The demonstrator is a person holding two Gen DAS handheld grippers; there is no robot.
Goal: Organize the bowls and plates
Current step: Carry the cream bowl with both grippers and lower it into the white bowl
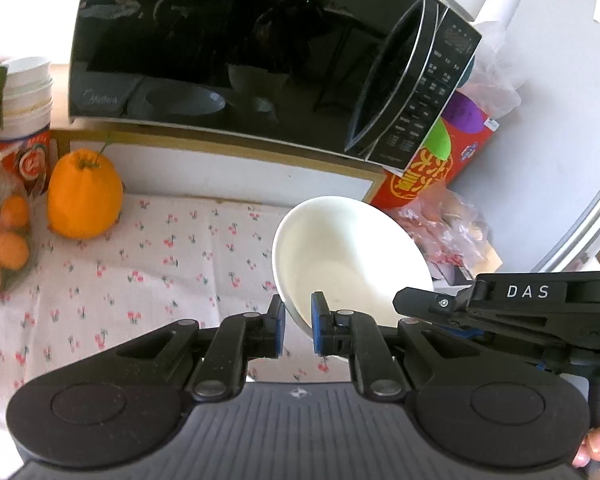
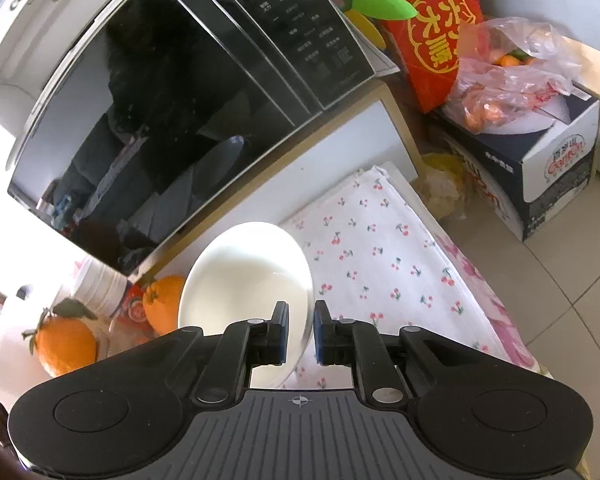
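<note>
- Left gripper (image 1: pixel 296 326): jaws clenched on the near rim of a round white ceramic bowl (image 1: pixel 352 256).
- Right gripper (image 2: pixel 301 332): jaws grasping the same bowl's opposite rim.
- Bowl tilted, lifted above the cherry-print cloth tabletop (image 1: pixel 148 264).

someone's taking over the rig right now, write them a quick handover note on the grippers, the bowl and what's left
Left hand-held gripper: shut on the near rim of the white bowl.
Right hand-held gripper: shut on the same bowl's rim, opposite side.
Bowl: empty, tilted, held above the cherry-print cloth, in front of the microwave.
Done: bowl gripped by both.
Left: set it down where the dishes go; no plates in view.
</note>
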